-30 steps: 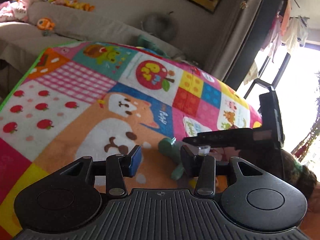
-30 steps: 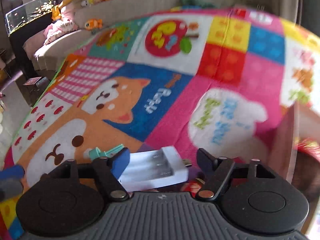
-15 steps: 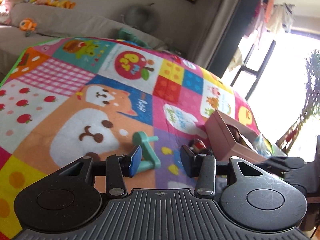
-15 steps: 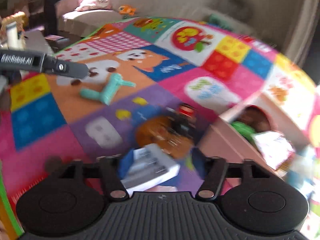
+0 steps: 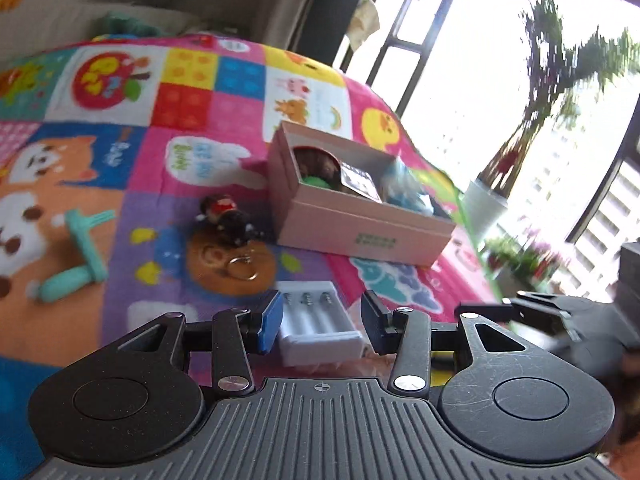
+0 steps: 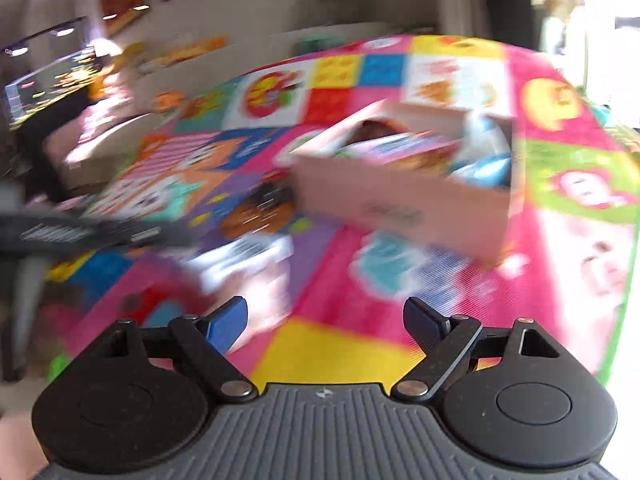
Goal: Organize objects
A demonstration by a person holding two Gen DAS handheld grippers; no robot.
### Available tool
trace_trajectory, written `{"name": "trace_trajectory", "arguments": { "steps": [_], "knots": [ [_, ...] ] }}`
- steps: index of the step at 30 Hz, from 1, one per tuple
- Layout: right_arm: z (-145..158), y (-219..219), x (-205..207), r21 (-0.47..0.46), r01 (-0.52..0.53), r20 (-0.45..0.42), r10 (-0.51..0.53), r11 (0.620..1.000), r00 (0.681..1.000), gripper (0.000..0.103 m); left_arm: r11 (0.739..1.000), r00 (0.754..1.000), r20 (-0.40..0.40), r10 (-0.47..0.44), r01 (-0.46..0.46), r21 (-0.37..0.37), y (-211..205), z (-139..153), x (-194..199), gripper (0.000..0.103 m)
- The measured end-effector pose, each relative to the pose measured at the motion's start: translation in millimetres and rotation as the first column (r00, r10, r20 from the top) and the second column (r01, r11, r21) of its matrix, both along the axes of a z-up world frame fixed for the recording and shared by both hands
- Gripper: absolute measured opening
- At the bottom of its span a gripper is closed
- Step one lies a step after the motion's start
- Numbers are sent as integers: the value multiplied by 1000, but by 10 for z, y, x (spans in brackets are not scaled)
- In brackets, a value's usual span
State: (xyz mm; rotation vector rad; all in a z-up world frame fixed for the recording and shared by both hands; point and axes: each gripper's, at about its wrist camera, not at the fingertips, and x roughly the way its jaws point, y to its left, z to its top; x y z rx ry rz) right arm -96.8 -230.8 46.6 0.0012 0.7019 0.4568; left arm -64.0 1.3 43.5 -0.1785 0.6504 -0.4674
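A white battery charger [image 5: 318, 326] lies on the colourful play mat [image 5: 192, 92] between the fingers of my open left gripper [image 5: 320, 322]. A pink open box [image 5: 360, 224] holding several items stands beyond it. A black keychain figure [image 5: 230, 220] and a teal toy [image 5: 78, 256] lie to the left. In the blurred right wrist view my right gripper [image 6: 326, 322] is open and empty above the mat [image 6: 332, 348], with the box [image 6: 404, 196] ahead and the charger [image 6: 244, 260] at the left.
A sofa with plush toys [image 6: 120, 80] lies beyond the mat. A bright window with a potted plant [image 5: 488, 208] is at the right. The other gripper's body [image 5: 568, 320] shows at the right edge of the left wrist view.
The right gripper has let go of the charger and pulled back to the right. The left gripper has swung right, and its open fingers now flank the charger lying on the mat.
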Motion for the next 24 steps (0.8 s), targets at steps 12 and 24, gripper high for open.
{"name": "trace_trajectory", "arguments": {
  "steps": [12, 24],
  "knots": [
    [-141, 579, 190, -91, -59, 81, 66, 994, 994, 24, 980, 980, 22, 199, -199, 7, 281, 254, 96, 47],
    [-265, -364, 89, 11, 274, 72, -274, 962, 959, 68, 992, 981, -167, 103, -87, 96, -125, -154, 234, 47]
  ]
}}
